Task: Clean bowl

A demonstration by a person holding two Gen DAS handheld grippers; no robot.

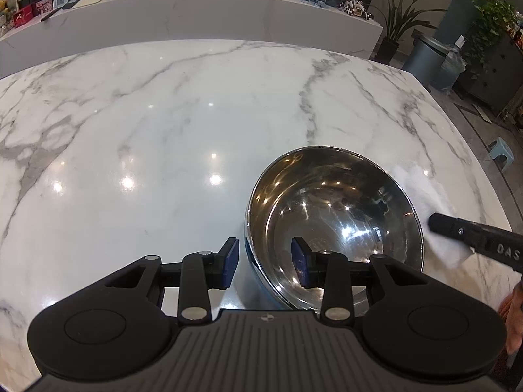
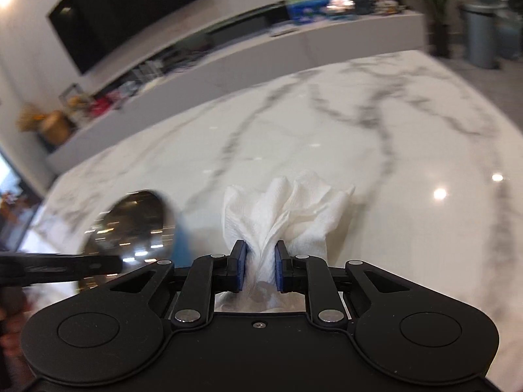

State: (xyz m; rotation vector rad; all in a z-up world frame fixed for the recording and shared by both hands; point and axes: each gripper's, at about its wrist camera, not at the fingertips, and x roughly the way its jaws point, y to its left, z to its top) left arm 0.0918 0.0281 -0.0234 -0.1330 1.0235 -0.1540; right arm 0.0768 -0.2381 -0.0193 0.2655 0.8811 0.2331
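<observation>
Bowl braced, tissue ready.
Left gripper (image 1: 264, 263) straddles the bowl (image 1: 333, 238) rim; right gripper (image 2: 260, 271) pinches tissue (image 2: 287, 205) at three o'clock for wiping.

Shiny steel bowl (image 1: 333, 225), upright and empty on the marble desk (image 1: 147, 130), near rim between the left claw's (image 1: 266, 263) pads, crumpled white paper towel (image 2: 278, 215) pinched in the right claw (image 2: 260, 269), just beside the bowl.

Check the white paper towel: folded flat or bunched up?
Bunched up: the white paper towel is pinched between the right claw pads, and its crumpled pleats fan out beyond them.
</observation>
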